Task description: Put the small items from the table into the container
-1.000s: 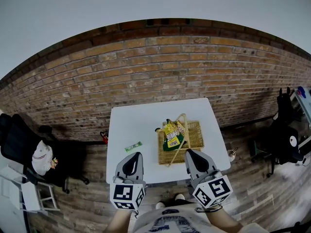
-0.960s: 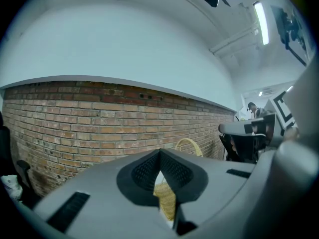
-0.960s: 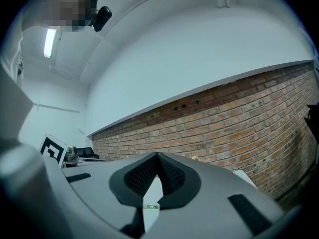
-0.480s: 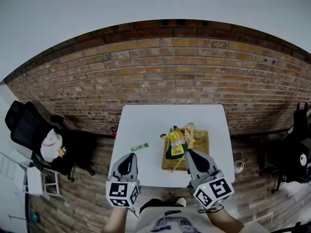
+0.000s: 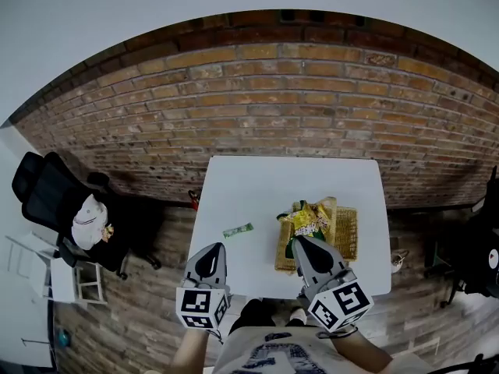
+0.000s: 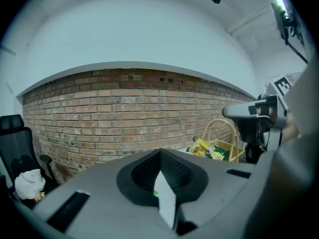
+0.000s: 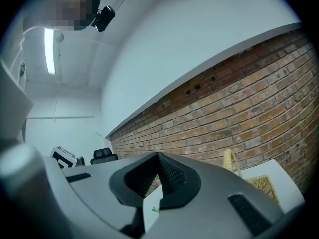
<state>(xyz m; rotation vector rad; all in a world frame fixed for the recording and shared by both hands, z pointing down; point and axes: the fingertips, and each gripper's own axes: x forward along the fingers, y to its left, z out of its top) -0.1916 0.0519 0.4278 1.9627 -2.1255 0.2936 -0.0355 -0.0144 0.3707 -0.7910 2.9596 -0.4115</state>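
Closed, empty, left hand-held gripper (image 5: pixel 212 249) and right hand-held gripper (image 5: pixel 300 241) have shifted left along the table (image 5: pixel 257 185).

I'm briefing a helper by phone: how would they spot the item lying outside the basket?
Find the white table by the brick wall. Left of its wicker basket lies a small green packet, the only loose thing on the tabletop.

Hidden from your head view
Your right gripper (image 5: pixel 302 246) covers the basket's (image 5: pixel 348 228) 7 o'clock corner and the packet's (image 5: pixel 310 218) lower end; the green strip (image 5: pixel 238 230) at the basket's 9 o'clock is too small to identify.
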